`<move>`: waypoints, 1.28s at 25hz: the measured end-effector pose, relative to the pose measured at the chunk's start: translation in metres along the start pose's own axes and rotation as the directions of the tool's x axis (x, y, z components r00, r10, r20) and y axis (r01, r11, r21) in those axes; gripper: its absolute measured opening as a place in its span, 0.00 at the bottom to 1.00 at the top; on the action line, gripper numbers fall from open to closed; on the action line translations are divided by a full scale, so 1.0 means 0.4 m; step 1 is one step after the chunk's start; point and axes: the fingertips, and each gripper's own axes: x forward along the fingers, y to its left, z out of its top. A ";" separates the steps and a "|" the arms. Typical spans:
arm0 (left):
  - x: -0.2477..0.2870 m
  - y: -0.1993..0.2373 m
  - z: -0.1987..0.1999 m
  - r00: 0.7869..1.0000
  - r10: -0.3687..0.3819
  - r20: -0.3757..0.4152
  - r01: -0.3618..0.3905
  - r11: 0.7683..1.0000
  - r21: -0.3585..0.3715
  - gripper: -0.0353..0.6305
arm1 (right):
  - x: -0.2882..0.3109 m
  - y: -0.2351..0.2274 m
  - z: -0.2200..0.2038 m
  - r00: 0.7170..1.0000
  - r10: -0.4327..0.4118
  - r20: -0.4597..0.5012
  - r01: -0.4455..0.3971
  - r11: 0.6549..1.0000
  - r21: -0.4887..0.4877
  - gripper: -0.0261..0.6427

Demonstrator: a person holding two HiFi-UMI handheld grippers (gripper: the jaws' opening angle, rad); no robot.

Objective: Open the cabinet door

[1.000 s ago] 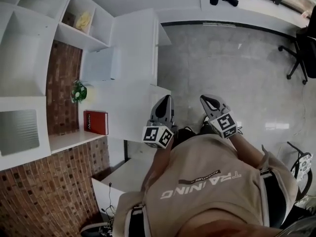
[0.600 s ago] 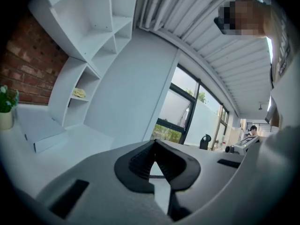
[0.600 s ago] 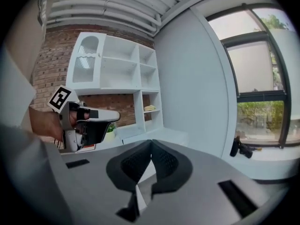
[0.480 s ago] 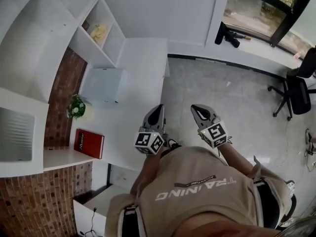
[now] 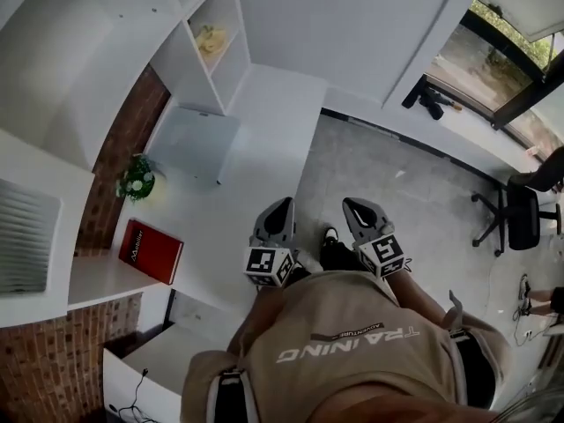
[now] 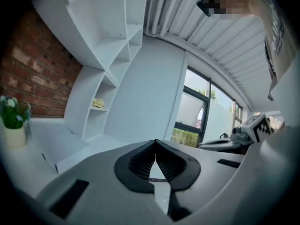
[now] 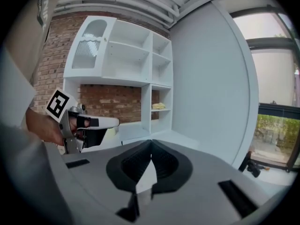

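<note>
Close before the person's chest, the left gripper (image 5: 283,208) and the right gripper (image 5: 354,208) are side by side, each with its jaws pressed together on nothing. Farther, beyond the white counter (image 5: 264,148), the ribbed-glass cabinet door (image 5: 26,236), probably the one meant, stands upright at the upper left corner of the shelf unit (image 5: 115,42). It lies well apart, to the left of both, and I judge the left gripper nearer.
</note>
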 end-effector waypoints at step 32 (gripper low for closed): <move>-0.417 0.248 0.038 0.471 0.882 0.026 -0.870 0.469 -0.155 0.07 | 0.453 0.513 0.083 0.383 0.911 -0.153 -0.900 0.331 -0.284 0.06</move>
